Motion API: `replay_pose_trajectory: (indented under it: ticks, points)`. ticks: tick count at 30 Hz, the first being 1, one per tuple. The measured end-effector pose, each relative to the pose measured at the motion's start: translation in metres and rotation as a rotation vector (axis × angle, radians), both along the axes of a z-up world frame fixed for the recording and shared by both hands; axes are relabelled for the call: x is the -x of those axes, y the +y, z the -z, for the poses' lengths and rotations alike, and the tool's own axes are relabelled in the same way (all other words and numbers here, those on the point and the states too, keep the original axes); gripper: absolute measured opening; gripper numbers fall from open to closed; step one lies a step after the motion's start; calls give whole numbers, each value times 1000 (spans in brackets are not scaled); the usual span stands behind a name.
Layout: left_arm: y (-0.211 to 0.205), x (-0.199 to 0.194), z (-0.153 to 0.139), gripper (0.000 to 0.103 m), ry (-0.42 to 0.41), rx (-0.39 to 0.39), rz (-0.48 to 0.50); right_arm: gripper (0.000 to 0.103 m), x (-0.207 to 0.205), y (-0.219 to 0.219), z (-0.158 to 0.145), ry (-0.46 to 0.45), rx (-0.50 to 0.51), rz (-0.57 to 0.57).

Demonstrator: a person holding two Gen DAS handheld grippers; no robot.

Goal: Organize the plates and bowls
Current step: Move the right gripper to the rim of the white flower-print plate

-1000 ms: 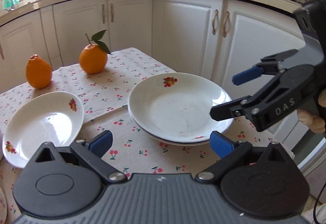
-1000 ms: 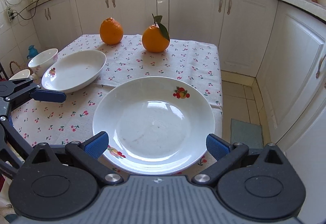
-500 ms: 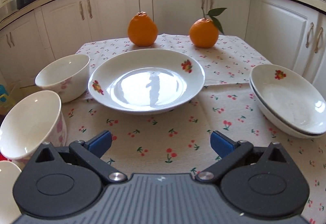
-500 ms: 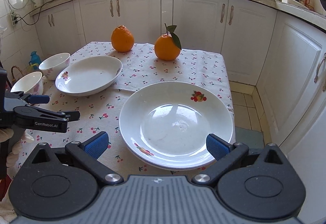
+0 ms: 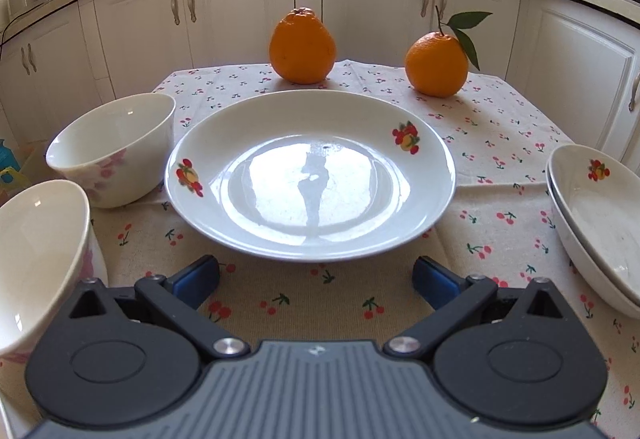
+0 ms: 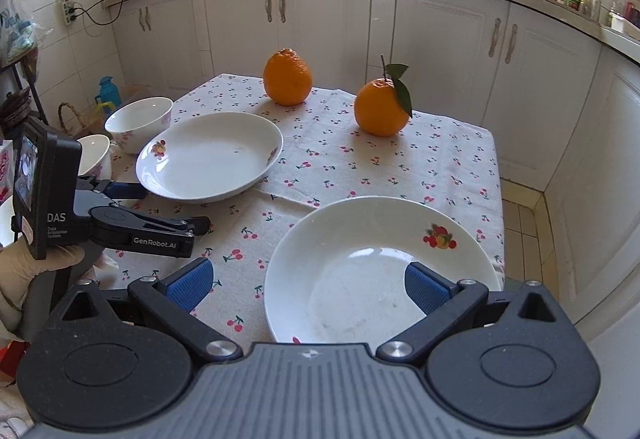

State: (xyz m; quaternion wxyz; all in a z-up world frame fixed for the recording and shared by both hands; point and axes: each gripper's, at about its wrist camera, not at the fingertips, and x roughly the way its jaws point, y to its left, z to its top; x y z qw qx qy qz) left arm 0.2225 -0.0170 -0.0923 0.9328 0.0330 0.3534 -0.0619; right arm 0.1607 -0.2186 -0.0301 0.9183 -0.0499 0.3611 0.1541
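Note:
A white plate with fruit prints (image 5: 312, 179) lies on the cherry tablecloth just ahead of my left gripper (image 5: 316, 281), which is open and empty; it also shows in the right wrist view (image 6: 210, 157). Two white bowls (image 5: 114, 149) (image 5: 38, 255) stand to its left. A stack of two plates (image 5: 596, 215) sits at the right. My right gripper (image 6: 308, 285) is open and empty, its right finger over the near rim of that stack (image 6: 380, 271). The left gripper (image 6: 160, 211) shows at the left in the right wrist view.
Two oranges (image 5: 302, 47) (image 5: 436, 65) stand at the far end of the table. White cabinets (image 6: 320, 19) surround the table. The table's right edge (image 6: 498, 199) drops to the tiled floor.
My left gripper has swung from the plate stack to face the single plate and moved closer to it. My right gripper has drawn back and shifted left of the stack.

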Motion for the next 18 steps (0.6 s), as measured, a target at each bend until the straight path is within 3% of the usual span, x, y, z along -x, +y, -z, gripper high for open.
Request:
replay_pose_trajectory:
  ticks: [12, 18]
  points:
    - [0, -11, -1, 103, 23, -1, 22, 103, -87, 39, -23, 36, 11, -298]
    - [1, -11, -1, 103, 15, 2, 14, 103, -139, 62, -17, 105, -17, -424]
